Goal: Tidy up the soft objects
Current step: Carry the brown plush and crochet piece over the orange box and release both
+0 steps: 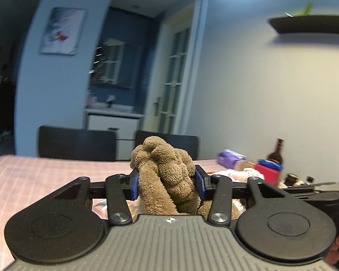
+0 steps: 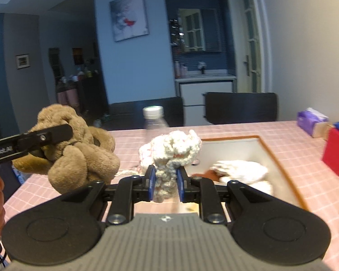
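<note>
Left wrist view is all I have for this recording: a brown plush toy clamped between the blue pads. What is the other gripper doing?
Observer: The right gripper is shut on a white fluffy soft item, lifted above the table.
Operator: Is there a container for these things?
Observer: Yes, a wood-rimmed tray lies on the pink checked tablecloth, just beyond the right gripper.
Operator: Anything in it already?
Observer: Another white soft item lies inside the tray.
Operator: Where is my brown plush toy relative to that?
Observer: The brown plush toy, held by the left gripper, hangs to the left of the white item, clear of the tray.
</note>
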A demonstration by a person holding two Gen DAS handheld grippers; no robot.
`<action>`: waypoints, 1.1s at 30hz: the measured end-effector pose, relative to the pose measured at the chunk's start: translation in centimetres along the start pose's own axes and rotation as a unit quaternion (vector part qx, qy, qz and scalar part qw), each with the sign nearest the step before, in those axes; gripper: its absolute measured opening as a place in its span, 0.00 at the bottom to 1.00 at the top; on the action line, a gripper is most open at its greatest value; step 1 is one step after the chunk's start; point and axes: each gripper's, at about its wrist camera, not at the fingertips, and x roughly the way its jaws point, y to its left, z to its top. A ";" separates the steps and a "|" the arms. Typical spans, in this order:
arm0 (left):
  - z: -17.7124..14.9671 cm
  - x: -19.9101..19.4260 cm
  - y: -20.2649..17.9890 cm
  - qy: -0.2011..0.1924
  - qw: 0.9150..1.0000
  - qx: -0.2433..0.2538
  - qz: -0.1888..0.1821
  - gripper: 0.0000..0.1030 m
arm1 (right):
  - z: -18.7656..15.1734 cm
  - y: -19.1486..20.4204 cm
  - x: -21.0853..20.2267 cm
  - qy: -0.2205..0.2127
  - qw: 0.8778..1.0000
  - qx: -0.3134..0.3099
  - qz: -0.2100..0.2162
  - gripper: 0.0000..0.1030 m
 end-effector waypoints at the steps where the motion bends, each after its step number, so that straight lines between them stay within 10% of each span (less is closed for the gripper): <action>1: 0.2 0.5 -0.8 -0.001 1.000 0.010 -0.010 0.51 | 0.2 -0.8 -0.2 0.006 1.000 -0.001 -0.007 0.18; 20: -3.1 14.7 -10.3 0.140 0.980 0.112 -0.089 0.51 | -1.0 -11.8 7.0 0.188 0.979 0.024 -0.072 0.20; 33: -8.2 18.1 -13.5 0.226 0.938 0.252 -0.073 0.55 | -2.6 -13.3 10.2 0.237 0.969 0.044 -0.057 0.32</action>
